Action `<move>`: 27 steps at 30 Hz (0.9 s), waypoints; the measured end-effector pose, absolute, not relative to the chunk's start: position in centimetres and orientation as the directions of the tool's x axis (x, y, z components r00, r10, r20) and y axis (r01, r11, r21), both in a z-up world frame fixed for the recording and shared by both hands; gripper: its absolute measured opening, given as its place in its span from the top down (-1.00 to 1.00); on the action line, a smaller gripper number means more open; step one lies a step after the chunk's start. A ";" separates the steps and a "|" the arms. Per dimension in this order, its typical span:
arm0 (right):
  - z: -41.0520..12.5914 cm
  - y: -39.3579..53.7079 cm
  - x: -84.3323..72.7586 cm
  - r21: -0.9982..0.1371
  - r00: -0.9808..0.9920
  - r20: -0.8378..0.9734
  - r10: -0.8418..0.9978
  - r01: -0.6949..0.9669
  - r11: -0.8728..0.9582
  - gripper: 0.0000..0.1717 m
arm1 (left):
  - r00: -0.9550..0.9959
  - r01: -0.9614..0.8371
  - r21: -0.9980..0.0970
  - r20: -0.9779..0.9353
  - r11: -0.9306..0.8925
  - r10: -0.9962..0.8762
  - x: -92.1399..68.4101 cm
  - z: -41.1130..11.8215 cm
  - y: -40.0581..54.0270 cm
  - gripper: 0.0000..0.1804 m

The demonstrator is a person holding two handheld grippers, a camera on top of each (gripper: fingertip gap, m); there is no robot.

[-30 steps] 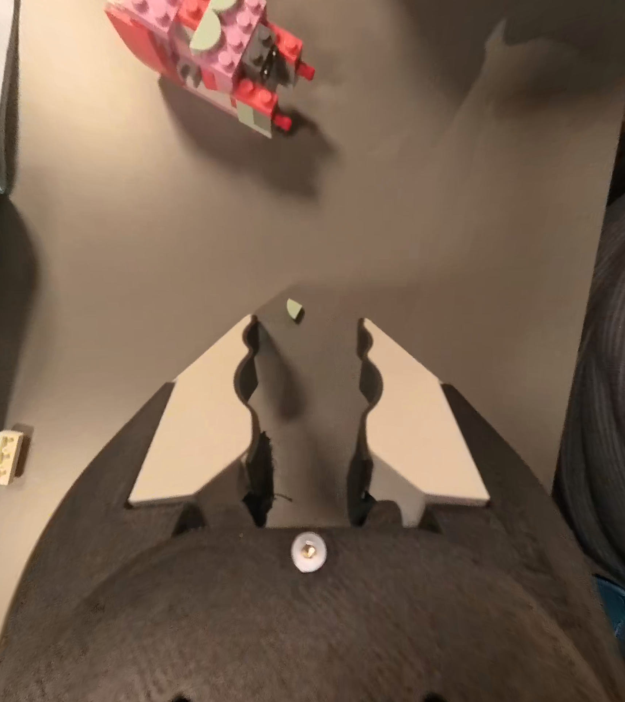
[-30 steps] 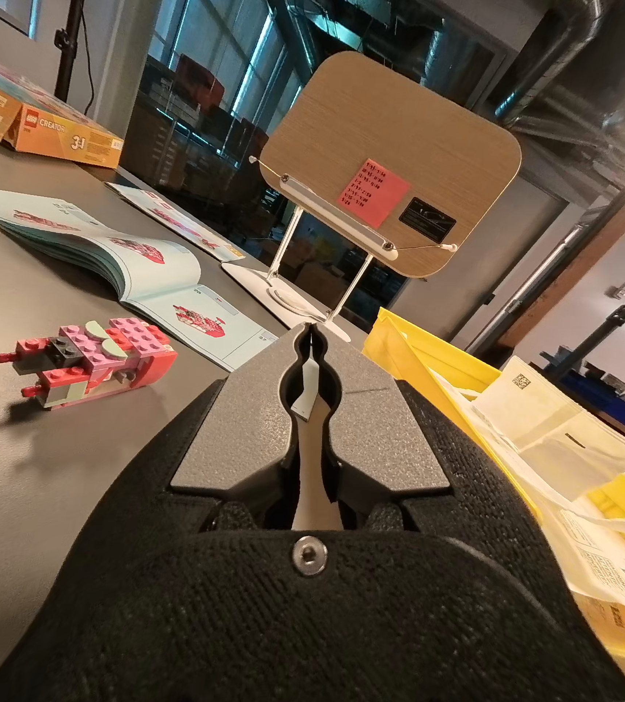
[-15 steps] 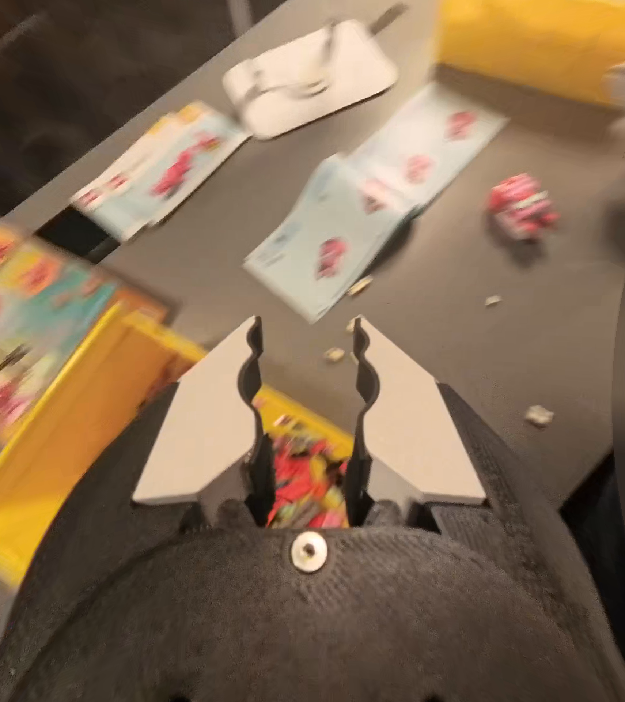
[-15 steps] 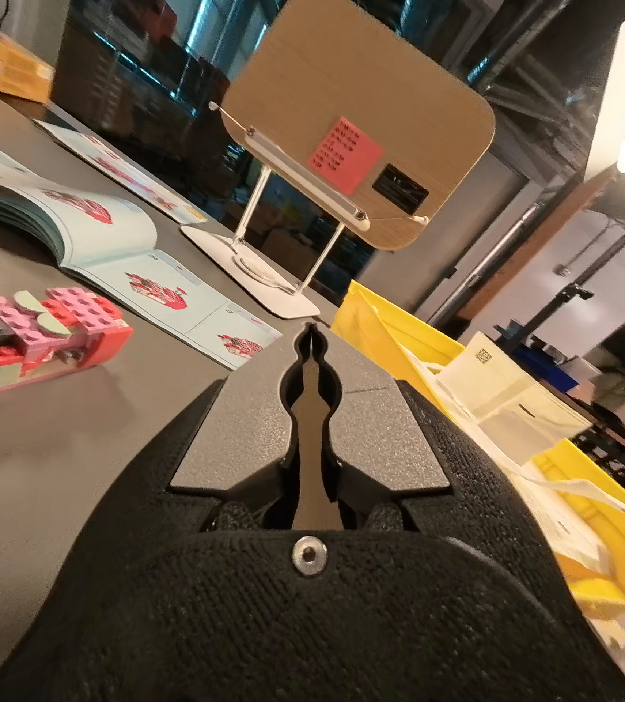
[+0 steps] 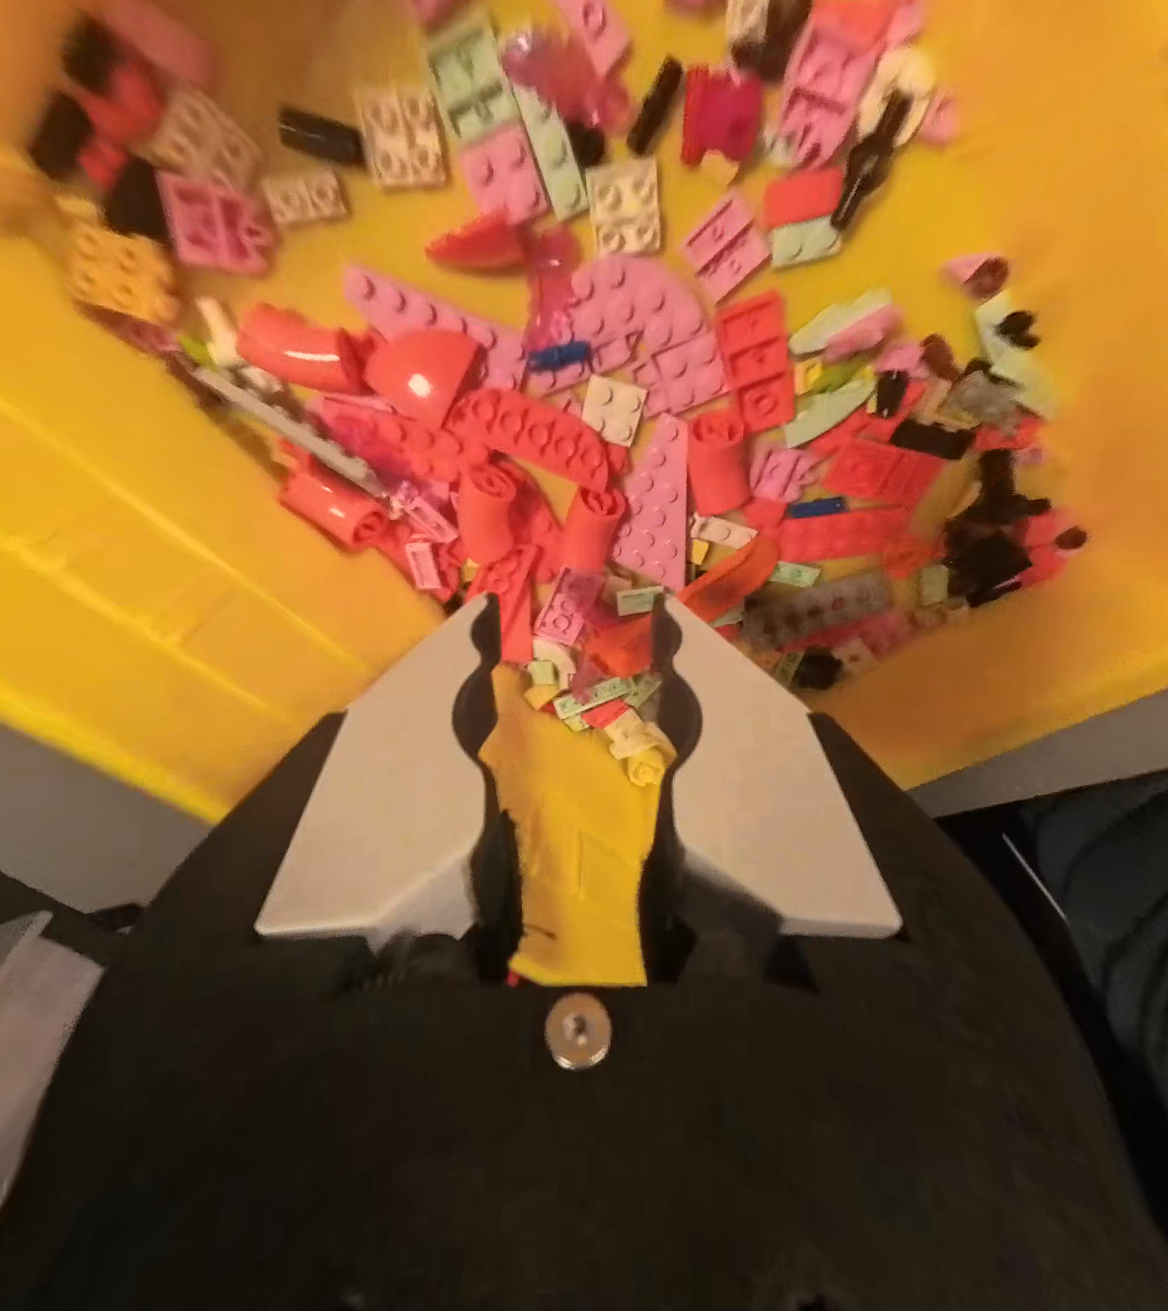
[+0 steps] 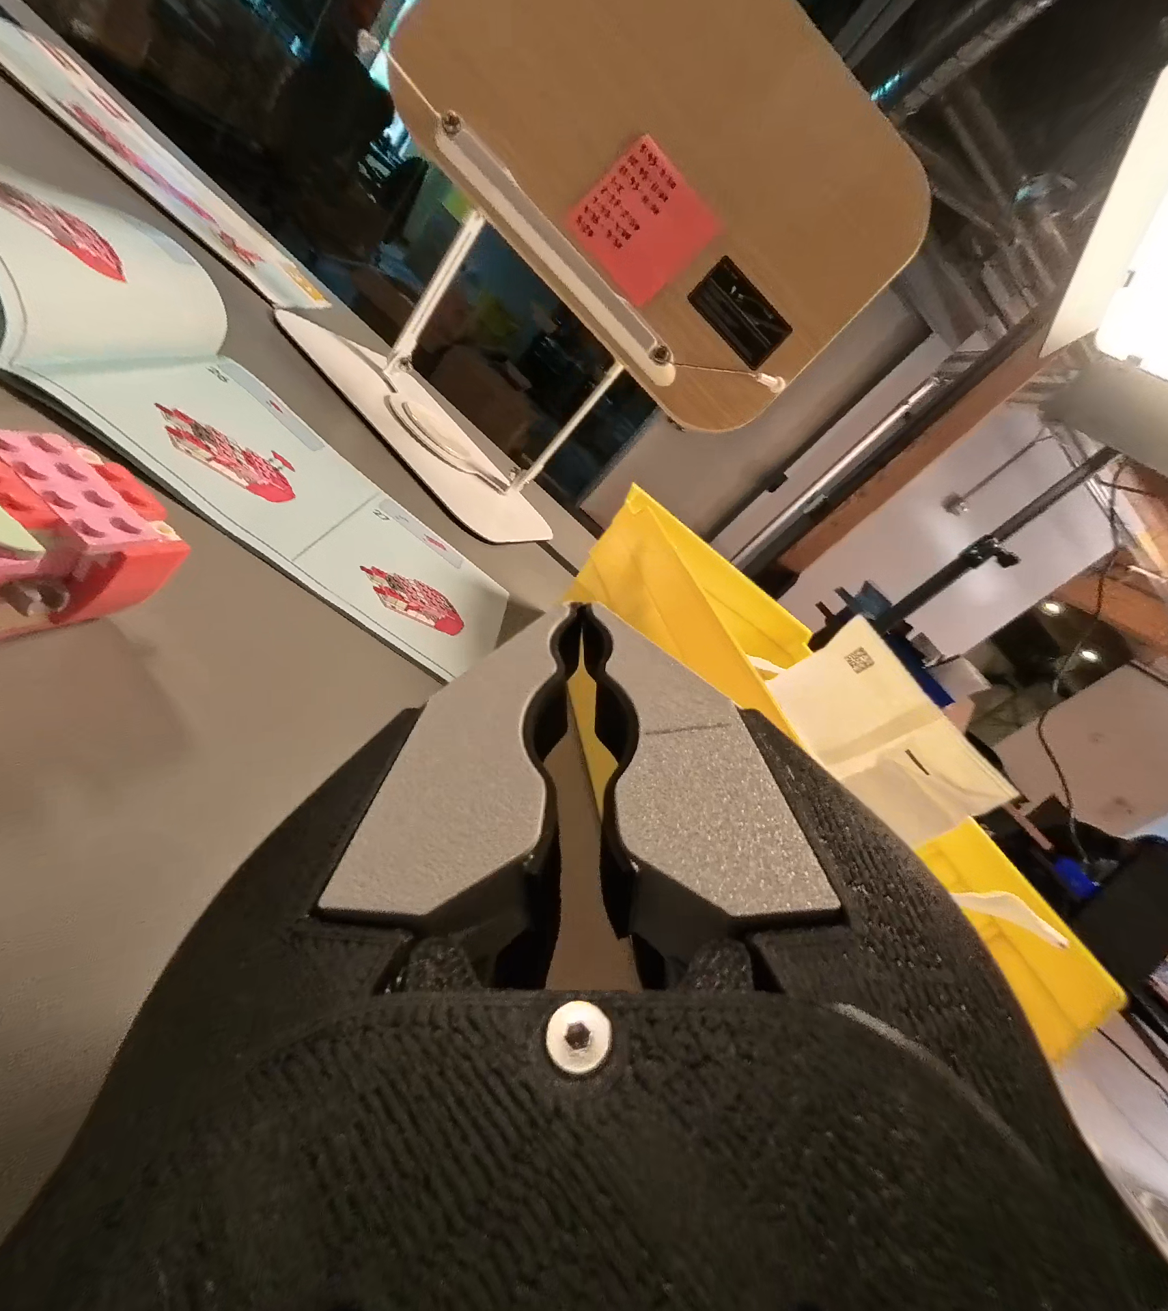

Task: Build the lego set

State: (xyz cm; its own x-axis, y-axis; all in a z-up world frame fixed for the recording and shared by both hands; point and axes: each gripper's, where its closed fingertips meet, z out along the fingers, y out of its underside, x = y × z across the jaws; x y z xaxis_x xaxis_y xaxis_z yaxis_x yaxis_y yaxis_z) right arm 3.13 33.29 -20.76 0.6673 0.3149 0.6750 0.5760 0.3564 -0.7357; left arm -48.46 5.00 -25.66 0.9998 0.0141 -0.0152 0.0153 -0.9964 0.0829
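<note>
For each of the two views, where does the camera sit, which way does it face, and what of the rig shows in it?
Left wrist view: on the left gripper, pointing down into a yellow bin of loose bricks; its open fingers show.
Right wrist view: on the right gripper, low over the grey table, facing a stand and booklet; its shut fingers show.
Shared: nothing identifiable; the right view's yellow bin may be a different one.

workshop: tripods (image 6: 950, 582), exposed ducts (image 6: 993, 163)
</note>
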 end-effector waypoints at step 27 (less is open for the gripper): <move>-21.4 33.8 3.1 -0.707 0.644 0.706 0.294 0.625 0.329 1.00 | 0.983 -0.153 0.458 -0.022 -0.876 -0.183 -47.7 -28.1 -1.0 0.42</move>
